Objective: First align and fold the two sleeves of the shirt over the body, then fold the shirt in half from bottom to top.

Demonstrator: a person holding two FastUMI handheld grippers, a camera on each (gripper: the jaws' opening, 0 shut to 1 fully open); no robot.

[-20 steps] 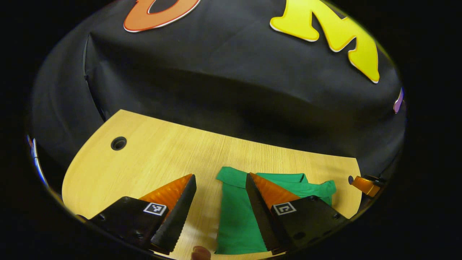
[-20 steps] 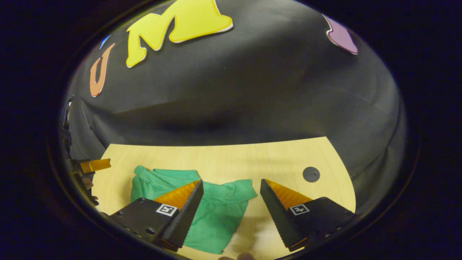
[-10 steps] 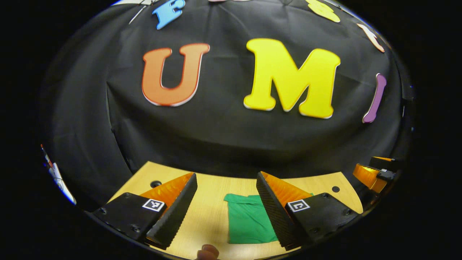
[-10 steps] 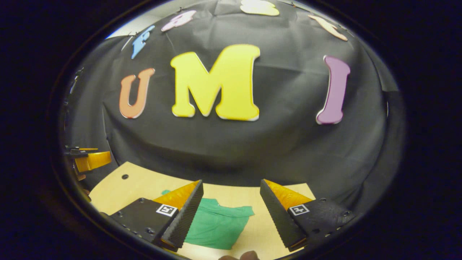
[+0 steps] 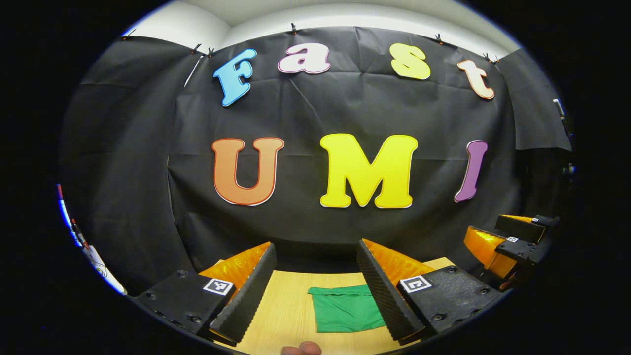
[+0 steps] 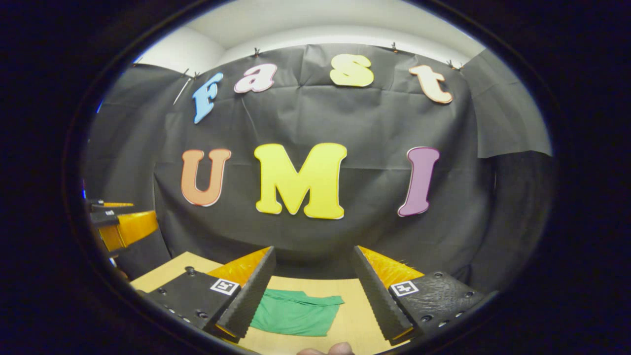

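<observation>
A green shirt (image 5: pixel 346 310) lies folded into a compact flat shape on the wooden table (image 5: pixel 283 315). In the left gripper view it sits between and beyond the fingers of my left gripper (image 5: pixel 315 291), which is open and empty, held well above the cloth. In the right gripper view the shirt (image 6: pixel 293 312) lies low between the fingers of my right gripper (image 6: pixel 311 291), also open and holding nothing. The right gripper (image 5: pixel 508 239) also shows at the far right of the left gripper view, and the left gripper (image 6: pixel 118 224) at the far left of the right gripper view.
The table (image 6: pixel 352 315) ends at the black cloth wall (image 5: pixel 305 113) behind it. A fingertip (image 5: pixel 300 349) of the holding hand shows at the bottom edge of the left gripper view, and another fingertip (image 6: pixel 325 350) at the bottom of the right gripper view.
Both grippers have lifted and tilted up, away from the shirt, which now looks smaller and lower in both views. Both stayed open. The shirt lies still.
</observation>
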